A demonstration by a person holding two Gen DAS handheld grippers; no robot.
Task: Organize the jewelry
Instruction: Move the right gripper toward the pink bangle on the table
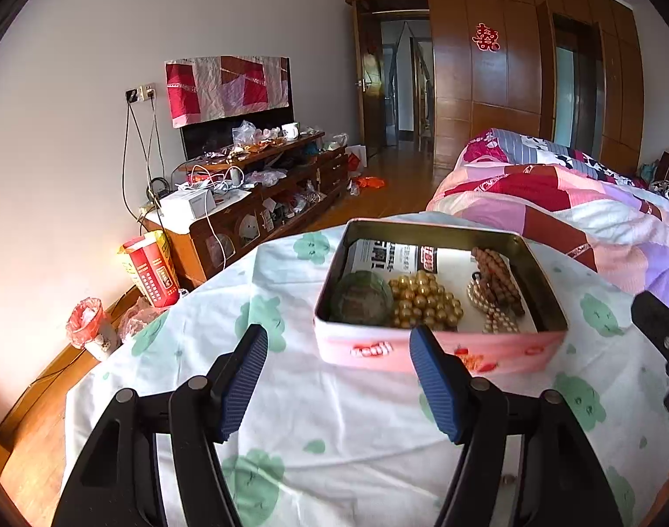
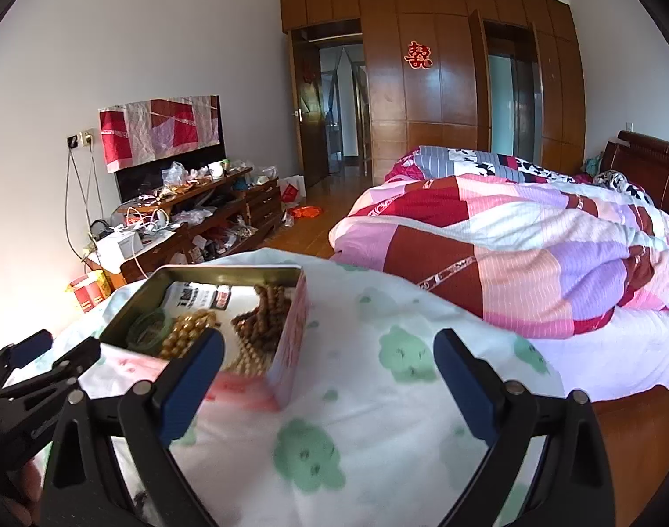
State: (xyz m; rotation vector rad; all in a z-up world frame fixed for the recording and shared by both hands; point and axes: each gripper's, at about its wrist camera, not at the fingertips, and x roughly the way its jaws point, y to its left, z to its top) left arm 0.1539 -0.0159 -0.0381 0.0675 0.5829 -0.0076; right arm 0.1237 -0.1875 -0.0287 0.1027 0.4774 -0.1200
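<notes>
Covering the surface (image 1: 378, 417), a cloth is bearing the tin (image 1: 440, 353), already holding beads (image 1: 424, 301), both the left gripper (image 1: 339, 377) and right gripper (image 2: 330, 377) hovering wide and empty just short of it.

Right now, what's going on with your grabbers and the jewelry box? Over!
Left tool open, empty. Right tool open, empty. Pink tin lidless on flowered cloth, gold beads and brown beads inside. Nothing blocking.
</notes>
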